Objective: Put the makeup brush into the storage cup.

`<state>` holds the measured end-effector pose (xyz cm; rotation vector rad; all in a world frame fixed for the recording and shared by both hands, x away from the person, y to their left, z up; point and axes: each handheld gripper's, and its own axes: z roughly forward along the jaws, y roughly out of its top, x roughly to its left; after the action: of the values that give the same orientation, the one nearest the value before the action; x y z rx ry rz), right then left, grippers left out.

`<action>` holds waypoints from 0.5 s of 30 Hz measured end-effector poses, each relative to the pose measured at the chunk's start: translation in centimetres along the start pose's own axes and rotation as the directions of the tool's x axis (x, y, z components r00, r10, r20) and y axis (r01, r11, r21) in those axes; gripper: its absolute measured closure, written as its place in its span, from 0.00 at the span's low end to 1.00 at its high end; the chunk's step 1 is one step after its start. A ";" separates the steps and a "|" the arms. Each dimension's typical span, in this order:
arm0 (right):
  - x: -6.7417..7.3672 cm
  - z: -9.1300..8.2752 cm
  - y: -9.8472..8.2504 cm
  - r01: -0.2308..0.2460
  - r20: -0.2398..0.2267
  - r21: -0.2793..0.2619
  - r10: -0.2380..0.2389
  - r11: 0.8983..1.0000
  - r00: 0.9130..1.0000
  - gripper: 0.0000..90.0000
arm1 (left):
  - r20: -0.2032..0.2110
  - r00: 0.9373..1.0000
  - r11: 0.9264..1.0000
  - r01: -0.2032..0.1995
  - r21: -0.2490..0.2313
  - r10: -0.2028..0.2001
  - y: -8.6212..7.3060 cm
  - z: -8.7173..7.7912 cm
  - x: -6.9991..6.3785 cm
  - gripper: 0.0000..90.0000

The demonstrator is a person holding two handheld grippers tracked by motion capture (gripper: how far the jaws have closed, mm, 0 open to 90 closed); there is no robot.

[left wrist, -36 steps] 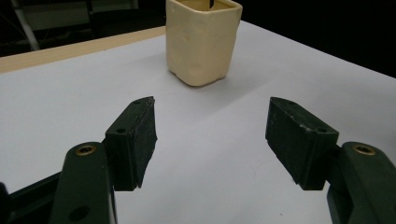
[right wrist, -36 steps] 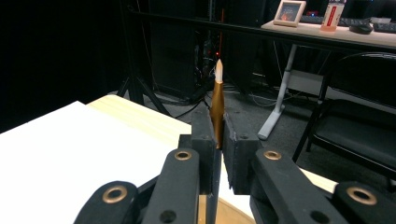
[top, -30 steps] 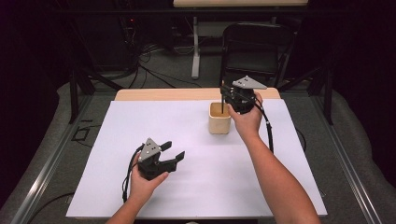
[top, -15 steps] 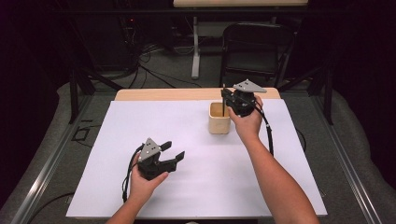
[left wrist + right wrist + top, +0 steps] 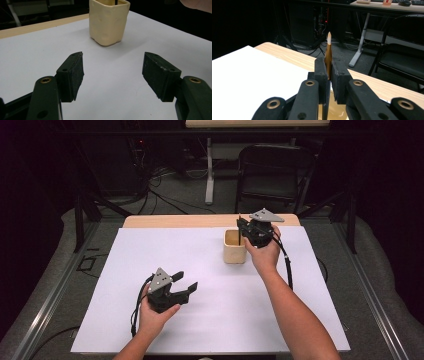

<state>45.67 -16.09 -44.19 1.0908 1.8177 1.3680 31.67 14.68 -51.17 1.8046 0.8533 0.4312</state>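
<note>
Right gripper (image 5: 328, 75) clamped on an upright pencil (image 5: 328, 53) above the cream cup (image 5: 234, 246) near the table's far edge, left gripper (image 5: 112, 72) wide open, empty, near the front edge.

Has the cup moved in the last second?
No. The cup sits at the same spot, just short of the wooden table edge, as before.

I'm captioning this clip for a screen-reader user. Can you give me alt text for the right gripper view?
The right gripper is shut on a thin gold brush, its pale tip pointing up, above a cream cup. Behind lie the white table cover, the wooden table edge and a dark chair.
</note>
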 end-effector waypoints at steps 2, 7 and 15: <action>0.0 0.0 -0.3 -0.001 0.002 0.007 0.001 1.000 1.000 0.93 | 0.000 1.000 1.000 0.000 0.000 0.000 0.0 0.0 0.0 0.37; -0.1 0.1 -0.8 0.000 0.005 0.019 0.000 1.000 1.000 0.93 | -0.001 1.000 1.000 0.000 -0.002 0.000 0.0 0.0 0.1 0.37; 0.0 0.2 -1.3 0.000 0.003 0.026 0.000 1.000 1.000 0.93 | -0.002 1.000 1.000 0.000 -0.001 0.000 0.0 0.0 0.1 0.37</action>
<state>45.47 -16.14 -45.51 1.1060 1.8384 1.3451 31.71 14.74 -51.16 1.8040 0.8537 0.4332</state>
